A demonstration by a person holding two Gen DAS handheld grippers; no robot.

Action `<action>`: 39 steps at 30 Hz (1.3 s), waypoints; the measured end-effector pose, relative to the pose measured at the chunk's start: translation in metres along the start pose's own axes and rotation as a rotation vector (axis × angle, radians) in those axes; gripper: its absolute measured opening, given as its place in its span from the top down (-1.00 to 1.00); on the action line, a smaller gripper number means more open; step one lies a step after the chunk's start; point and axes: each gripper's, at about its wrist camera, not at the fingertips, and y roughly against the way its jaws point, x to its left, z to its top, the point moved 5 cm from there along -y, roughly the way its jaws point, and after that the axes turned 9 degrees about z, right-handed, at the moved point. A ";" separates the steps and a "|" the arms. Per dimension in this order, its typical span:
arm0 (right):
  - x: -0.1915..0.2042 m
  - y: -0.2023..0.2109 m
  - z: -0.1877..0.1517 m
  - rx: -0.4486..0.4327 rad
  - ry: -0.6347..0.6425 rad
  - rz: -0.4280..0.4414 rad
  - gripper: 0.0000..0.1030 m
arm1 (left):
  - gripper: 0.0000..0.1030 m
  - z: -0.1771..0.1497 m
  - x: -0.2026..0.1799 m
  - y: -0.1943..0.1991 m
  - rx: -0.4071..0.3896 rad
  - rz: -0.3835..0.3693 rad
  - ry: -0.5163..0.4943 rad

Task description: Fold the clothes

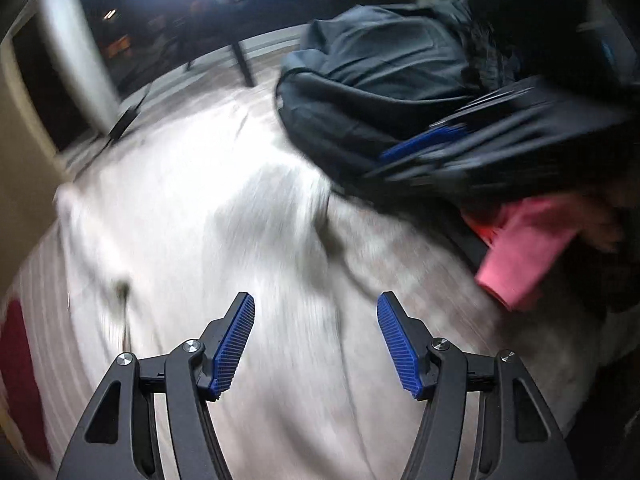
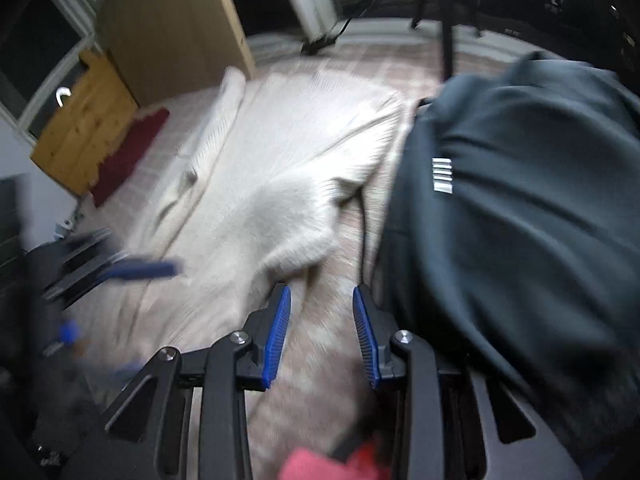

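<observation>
Left gripper (image 1: 316, 338) spread wide, nothing between fingers. Right gripper (image 2: 322, 334) also parted, empty, gap narrower. White sweater (image 1: 224, 216) spread flat on the bed (image 2: 344, 64), directly ahead of & under left fingers; in right view lying ahead-left of the fingers, nearest bunched edge just off left fingertip (image 2: 282, 300). Dark jacket (image 2: 520, 208) heaped close by right fingertip, edge prob touching it.

Risks, judged: both views smeared w/ motion blur, so easy to misjudge reach. Could snag jacket instead of sweater on closing. Could pinch bed cover along w/ knit, dragging it. Bunched edge likely to fold crooked unless flattened first. Grippers near each other, may collide.
</observation>
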 end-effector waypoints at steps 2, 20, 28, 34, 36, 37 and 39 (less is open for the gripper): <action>-0.001 0.015 -0.005 -0.018 -0.003 0.008 0.37 | -0.19 0.012 -0.004 -0.014 -0.006 0.016 -0.050; 0.031 -0.046 0.014 0.041 0.164 0.004 0.31 | 0.84 0.013 0.068 -0.014 -0.020 -0.139 0.151; 0.011 -0.079 0.028 0.071 0.104 -0.082 0.16 | 0.92 0.013 0.074 -0.017 -0.030 -0.146 0.162; -0.013 -0.053 0.024 0.021 0.023 -0.113 0.75 | 0.77 -0.011 0.075 -0.005 -0.001 -0.117 0.206; -0.019 -0.050 0.018 0.037 0.018 -0.144 0.75 | 0.51 -0.020 0.075 -0.001 0.008 -0.107 0.221; -0.020 -0.051 0.016 0.042 0.023 -0.150 0.75 | 0.38 -0.025 0.076 0.000 0.017 -0.101 0.229; -0.018 -0.052 0.014 0.044 0.035 -0.149 0.75 | 0.30 -0.051 0.072 -0.004 0.099 -0.082 0.253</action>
